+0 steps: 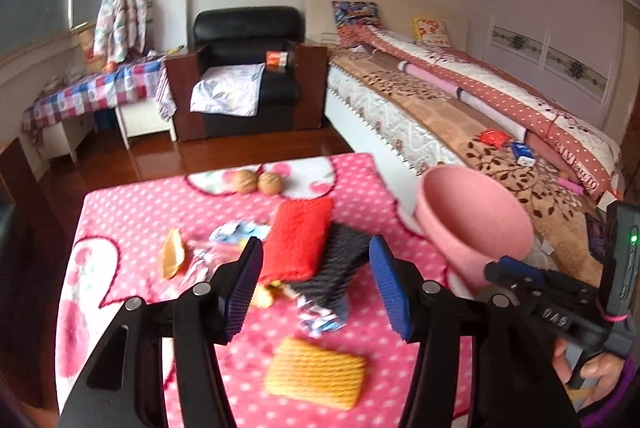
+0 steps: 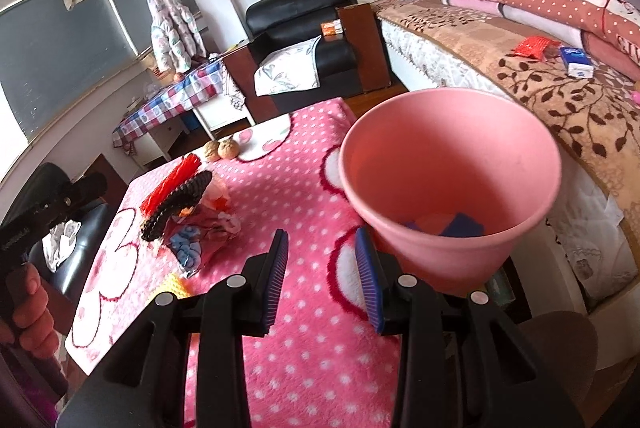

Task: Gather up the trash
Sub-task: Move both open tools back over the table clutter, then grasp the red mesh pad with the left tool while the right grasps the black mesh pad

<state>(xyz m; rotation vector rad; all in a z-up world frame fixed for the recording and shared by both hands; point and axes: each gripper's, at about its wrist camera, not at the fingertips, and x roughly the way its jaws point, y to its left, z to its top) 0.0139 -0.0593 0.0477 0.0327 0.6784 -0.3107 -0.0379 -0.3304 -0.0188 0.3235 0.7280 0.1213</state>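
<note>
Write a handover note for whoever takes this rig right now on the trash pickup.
Left gripper: open, empty, over the pile on the pink table cover.
Right gripper: open, nothing between the pads. The pink bin is just to its right; contact unclear.
Done: blue pieces lie in the bin.
Left: wrappers, red pad, black pad, yellow pad and walnuts on the table; judge which are trash.
</note>
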